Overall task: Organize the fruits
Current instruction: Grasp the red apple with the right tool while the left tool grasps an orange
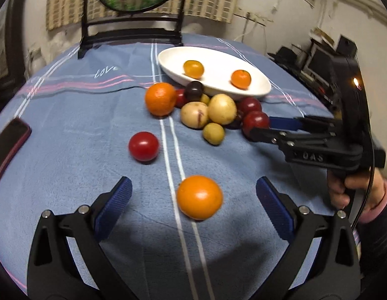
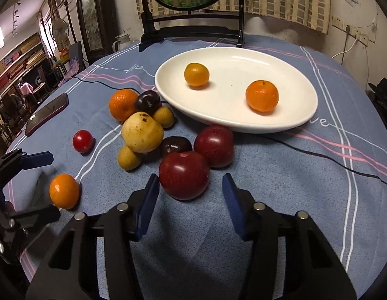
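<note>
A white oval plate (image 1: pixel 256 85) (image 2: pixel 293 115) holds two small oranges (image 1: pixel 193 68) (image 2: pixel 261 95). My left gripper (image 1: pixel 193 190) is open, its fingers on either side of an orange (image 1: pixel 199 197) on the blue cloth; this orange also shows in the right wrist view (image 2: pixel 64 191). My right gripper (image 2: pixel 191 182) is open around a dark red plum (image 2: pixel 184 178), seen too in the left wrist view (image 1: pixel 256 122). A pile of fruit (image 1: pixel 208 110) lies in front of the plate: an orange, yellow fruits, dark plums. A small red tomato (image 1: pixel 143 146) (image 2: pixel 83 141) lies apart.
A phone (image 1: pixel 8 145) (image 2: pixel 47 113) lies at the table's left edge. A black stand with a round picture (image 1: pixel 133 32) (image 2: pixel 191 32) is at the back. A black cable (image 2: pixel 318 155) runs across the cloth right of the plums.
</note>
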